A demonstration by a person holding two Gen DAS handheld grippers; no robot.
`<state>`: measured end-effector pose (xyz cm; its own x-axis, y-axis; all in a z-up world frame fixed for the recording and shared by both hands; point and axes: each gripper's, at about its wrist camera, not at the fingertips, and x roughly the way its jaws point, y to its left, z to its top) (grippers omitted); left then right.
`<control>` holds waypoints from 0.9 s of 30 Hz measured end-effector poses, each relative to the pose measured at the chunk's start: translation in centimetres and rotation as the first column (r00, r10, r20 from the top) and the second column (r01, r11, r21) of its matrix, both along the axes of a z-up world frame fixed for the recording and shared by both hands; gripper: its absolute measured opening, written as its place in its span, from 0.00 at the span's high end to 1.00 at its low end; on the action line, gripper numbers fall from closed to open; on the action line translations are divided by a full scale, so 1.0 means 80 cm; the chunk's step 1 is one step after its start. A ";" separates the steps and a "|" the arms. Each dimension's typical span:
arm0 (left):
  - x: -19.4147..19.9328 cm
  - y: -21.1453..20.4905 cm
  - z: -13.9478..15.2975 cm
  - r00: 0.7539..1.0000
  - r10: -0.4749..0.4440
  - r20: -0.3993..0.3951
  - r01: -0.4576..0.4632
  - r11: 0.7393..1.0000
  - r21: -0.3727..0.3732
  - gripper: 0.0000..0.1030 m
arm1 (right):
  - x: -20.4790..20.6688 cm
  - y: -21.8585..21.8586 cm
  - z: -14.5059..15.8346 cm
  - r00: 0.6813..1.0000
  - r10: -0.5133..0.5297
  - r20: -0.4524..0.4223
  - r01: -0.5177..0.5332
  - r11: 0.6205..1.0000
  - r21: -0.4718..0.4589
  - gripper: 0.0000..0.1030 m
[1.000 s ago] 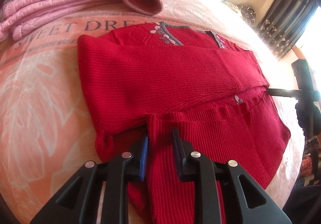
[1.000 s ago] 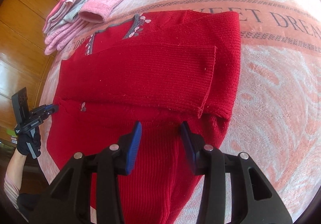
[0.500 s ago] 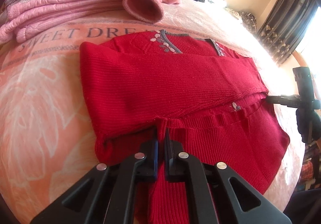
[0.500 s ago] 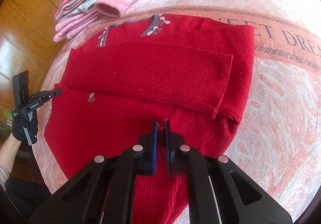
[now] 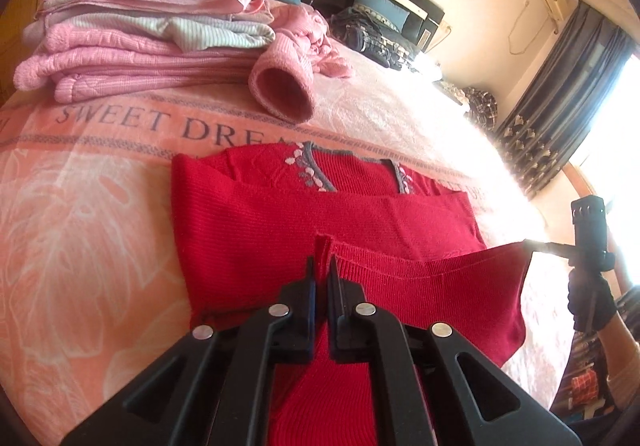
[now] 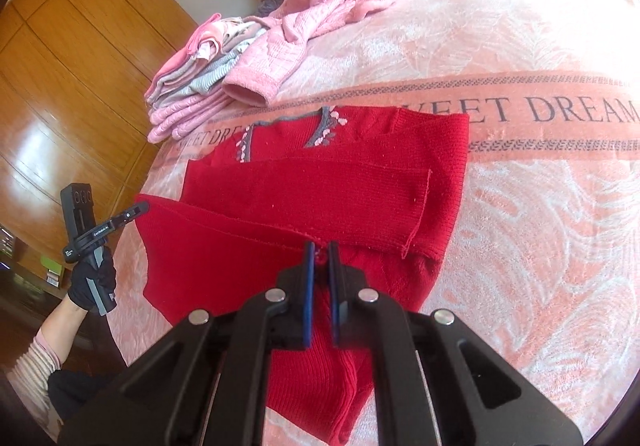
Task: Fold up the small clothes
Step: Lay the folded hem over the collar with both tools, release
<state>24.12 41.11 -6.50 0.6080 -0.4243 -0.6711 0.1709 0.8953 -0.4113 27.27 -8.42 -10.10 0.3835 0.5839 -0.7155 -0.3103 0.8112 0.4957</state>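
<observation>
A red knit sweater (image 5: 320, 214) lies face up on the bed, both sleeves folded across its chest, grey collar (image 6: 316, 134) at the far side. My left gripper (image 5: 322, 266) is shut on the bottom hem near one corner. My right gripper (image 6: 320, 256) is shut on the hem near the other corner. The hem hangs lifted off the blanket between them, over the lower body of the sweater. The right gripper (image 5: 530, 244) shows in the left wrist view at the hem's far corner. The left gripper (image 6: 140, 208) shows in the right wrist view, held by a gloved hand (image 6: 90, 282).
A stack of folded pink and striped clothes (image 5: 132, 42) sits at the far left on the peach "SWEET DREAM" blanket (image 5: 80, 230). A crumpled pink jacket (image 6: 320, 18) lies beside it, cuff toward the sweater. Dark clothes (image 5: 372, 38) lie near the headboard. A wooden wardrobe (image 6: 60, 66) stands past the bed edge.
Both grippers went from open to shut on the hem. They have since lifted it off the bed and carried it toward the collar.
</observation>
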 end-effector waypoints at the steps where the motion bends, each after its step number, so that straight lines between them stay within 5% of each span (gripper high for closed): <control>1: 0.005 0.000 0.007 1.000 0.008 0.014 -0.008 1.000 -0.001 0.96 | 0.004 -0.002 0.005 1.000 -0.015 0.007 0.015 1.000 0.009 0.96; 8: 0.067 0.005 0.041 0.993 0.081 0.088 -0.081 0.997 -0.001 0.96 | 0.063 -0.005 0.047 0.990 -0.110 0.086 0.108 0.994 0.027 0.96; 13: 0.128 0.009 0.030 0.989 0.124 0.082 -0.127 0.992 0.025 0.96 | 0.125 -0.003 0.042 0.982 -0.168 0.091 0.167 0.986 0.026 0.96; 20: 0.197 0.003 -0.049 0.990 0.141 -0.011 -0.138 0.983 0.120 0.96 | 0.205 0.011 -0.034 0.970 -0.241 0.007 0.241 0.969 -0.055 0.96; 27: 0.223 -0.005 -0.117 0.983 0.158 -0.094 -0.139 0.972 0.187 0.93 | 0.228 0.025 -0.112 0.962 -0.266 -0.059 0.253 0.953 -0.166 0.96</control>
<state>41.95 40.74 -15.85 0.5751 -0.2016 -0.7929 -0.0060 0.9681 -0.2505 45.50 -6.42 -19.04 0.4449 0.3514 -0.8237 -0.0434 0.9272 0.3721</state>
